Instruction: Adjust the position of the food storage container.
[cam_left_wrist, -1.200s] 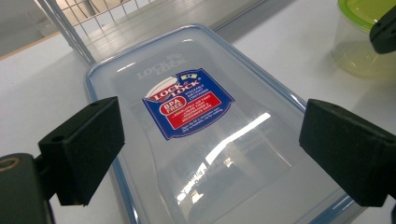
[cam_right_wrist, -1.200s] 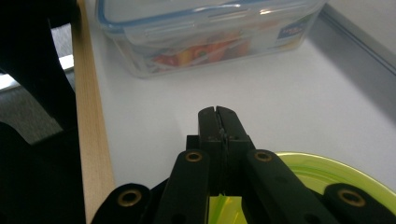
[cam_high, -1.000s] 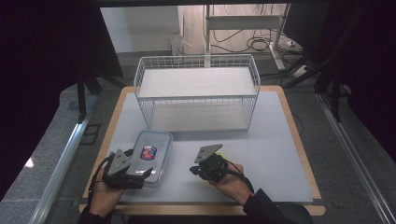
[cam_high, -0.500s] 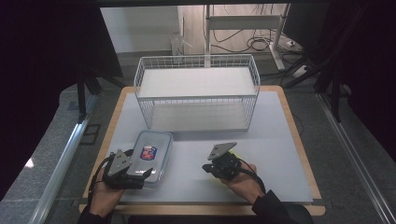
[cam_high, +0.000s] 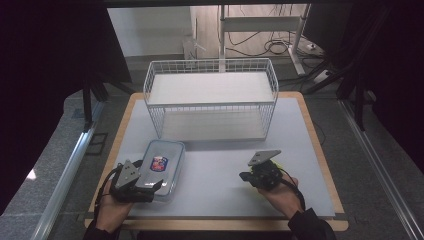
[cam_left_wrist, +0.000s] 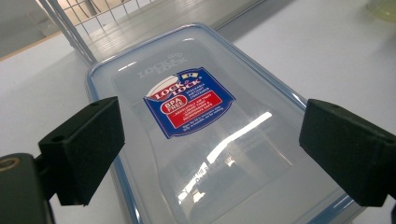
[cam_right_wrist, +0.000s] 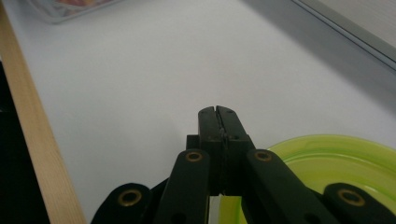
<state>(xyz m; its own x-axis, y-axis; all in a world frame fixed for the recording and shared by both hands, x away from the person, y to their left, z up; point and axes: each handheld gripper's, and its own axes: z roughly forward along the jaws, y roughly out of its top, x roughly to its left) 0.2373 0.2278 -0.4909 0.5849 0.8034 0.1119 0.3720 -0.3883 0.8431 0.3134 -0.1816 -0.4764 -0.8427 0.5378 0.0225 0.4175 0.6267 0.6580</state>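
A clear lidded plastic container (cam_high: 162, 162) with a blue and red label lies flat at the front left of the table. My left gripper (cam_high: 150, 184) is at its near end and open. In the left gripper view the black fingers (cam_left_wrist: 84, 144) stand wide apart, one on each side of the container (cam_left_wrist: 196, 102), without touching it. My right gripper (cam_high: 245, 176) is at the front right, its jaws pressed together (cam_right_wrist: 218, 112) with nothing visible between them. A yellow-green round rim (cam_right_wrist: 336, 163) lies just under and behind those jaws, and a sliver of that rim (cam_high: 278, 167) shows beside the hand.
A white wire basket (cam_high: 210, 95) with a raised shelf stands at the back middle of the table. The white mat (cam_high: 220, 165) stretches between the two grippers. Along the near side runs the wooden table edge (cam_right_wrist: 28, 130). Cables and stand legs sit on the floor behind.
My right gripper has moved to the right along the front of the table, still shut. The left gripper and the container have stayed put.
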